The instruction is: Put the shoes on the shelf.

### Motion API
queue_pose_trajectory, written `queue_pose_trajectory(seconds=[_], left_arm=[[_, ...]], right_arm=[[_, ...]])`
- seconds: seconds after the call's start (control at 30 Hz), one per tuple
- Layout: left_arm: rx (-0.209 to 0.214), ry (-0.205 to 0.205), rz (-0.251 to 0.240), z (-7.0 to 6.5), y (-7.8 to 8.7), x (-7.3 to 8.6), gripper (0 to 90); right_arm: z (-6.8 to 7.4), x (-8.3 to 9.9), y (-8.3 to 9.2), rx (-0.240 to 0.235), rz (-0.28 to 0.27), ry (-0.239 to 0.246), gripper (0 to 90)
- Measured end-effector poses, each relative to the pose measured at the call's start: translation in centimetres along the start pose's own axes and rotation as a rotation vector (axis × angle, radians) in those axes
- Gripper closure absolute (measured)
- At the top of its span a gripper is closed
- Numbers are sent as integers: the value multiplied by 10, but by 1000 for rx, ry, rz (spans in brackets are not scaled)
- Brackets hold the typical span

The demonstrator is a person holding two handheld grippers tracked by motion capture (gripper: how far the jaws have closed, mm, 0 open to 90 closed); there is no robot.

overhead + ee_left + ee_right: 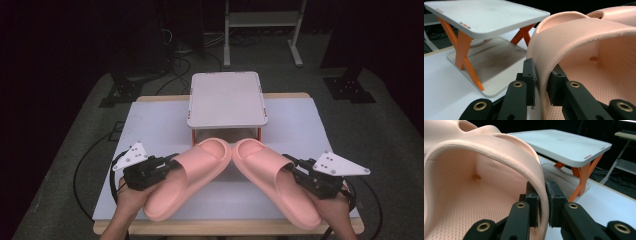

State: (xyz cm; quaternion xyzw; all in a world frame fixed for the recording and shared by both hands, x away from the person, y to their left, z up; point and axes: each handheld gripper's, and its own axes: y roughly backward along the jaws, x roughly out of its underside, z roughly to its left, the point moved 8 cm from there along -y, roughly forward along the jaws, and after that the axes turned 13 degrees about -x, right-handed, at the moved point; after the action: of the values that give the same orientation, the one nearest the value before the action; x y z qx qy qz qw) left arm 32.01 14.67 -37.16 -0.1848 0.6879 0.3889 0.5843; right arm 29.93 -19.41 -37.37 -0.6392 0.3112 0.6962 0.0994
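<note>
Two pink foam slippers hang over the white table, toes meeting in front of a small rack. My left gripper (172,162) is shut on the outer strap edge of the left slipper (192,172); in the left gripper view the black pads (530,75) pinch that strap (574,37) from both sides. My right gripper (291,167) is shut on the strap edge of the right slipper (272,175); in the right gripper view its pads (554,195) clamp the pink strap wall (486,145). Both slippers slant outward toward the near table edge.
A white two-tier rack (227,97) with orange legs (461,47) stands at the table's far middle, its lower shelf (491,57) bare. The white table (150,125) lies beneath. Cables and a metal stand (260,20) are on the dark floor beyond.
</note>
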Motion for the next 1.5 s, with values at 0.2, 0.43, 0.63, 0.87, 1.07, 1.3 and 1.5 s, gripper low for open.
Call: queue_pose_trajectory(seconds=[0.2, 0.43, 0.63, 0.87, 1.07, 1.3, 1.5], left_arm=[[-5, -9, -11, 2, 1, -14, 787], [-14, -19, -18, 5, -1, -29, 787], [-22, -3, -29, 12, -5, -38, 788], [-42, 12, -34, 21, -11, -44, 788], [-60, 35, -44, 30, -16, -51, 791], [-79, 49, -47, 38, -25, -57, 791], [-87, 57, -44, 46, -32, -61, 791]], right_arm=[[-3, -13, 2, 15, -14, 12, 809], [-8, -27, 4, 31, -22, 17, 809], [-14, -39, 1, 48, -31, 27, 809], [-23, -47, -7, 59, -34, 23, 808], [-30, -55, -14, 68, -49, 16, 808], [-40, -62, -22, 86, -60, -4, 807], [-50, -63, -30, 90, -64, -26, 807]])
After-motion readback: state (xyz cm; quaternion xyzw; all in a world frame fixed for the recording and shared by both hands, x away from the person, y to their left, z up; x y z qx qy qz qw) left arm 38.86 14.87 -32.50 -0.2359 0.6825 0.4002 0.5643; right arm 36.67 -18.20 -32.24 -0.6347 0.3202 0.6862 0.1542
